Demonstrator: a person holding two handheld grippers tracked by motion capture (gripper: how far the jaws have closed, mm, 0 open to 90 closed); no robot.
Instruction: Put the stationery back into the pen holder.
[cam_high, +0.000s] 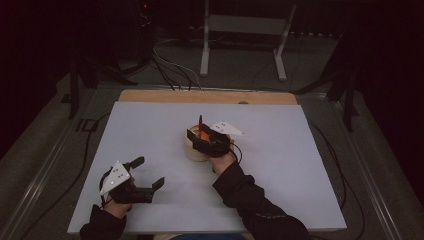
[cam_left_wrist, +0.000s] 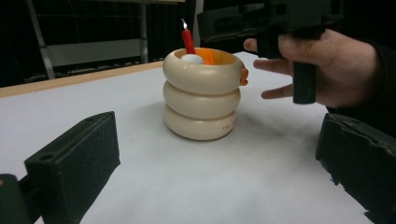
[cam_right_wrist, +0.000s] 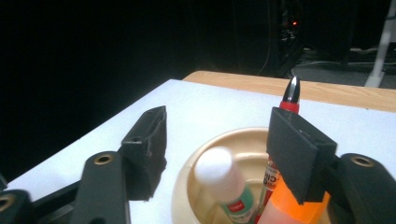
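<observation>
R tool (cam_high: 200, 134) spread over cream holder (cam_left_wrist: 201, 98), gripping nothing; L tool (cam_high: 145, 172) spread, empty.

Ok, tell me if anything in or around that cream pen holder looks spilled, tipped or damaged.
Nothing stands out. The cream pen holder stands upright on the white table, with the red pen, the white-capped tube and the orange item inside it. Nothing has spilled.

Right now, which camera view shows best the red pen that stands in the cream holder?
The right gripper view: the red pen rises close up beside one jaw, its dark tip sharp. The left gripper view shows the same pen smaller, above the cream holder rim. In the high view it is a thin red stick.
</observation>
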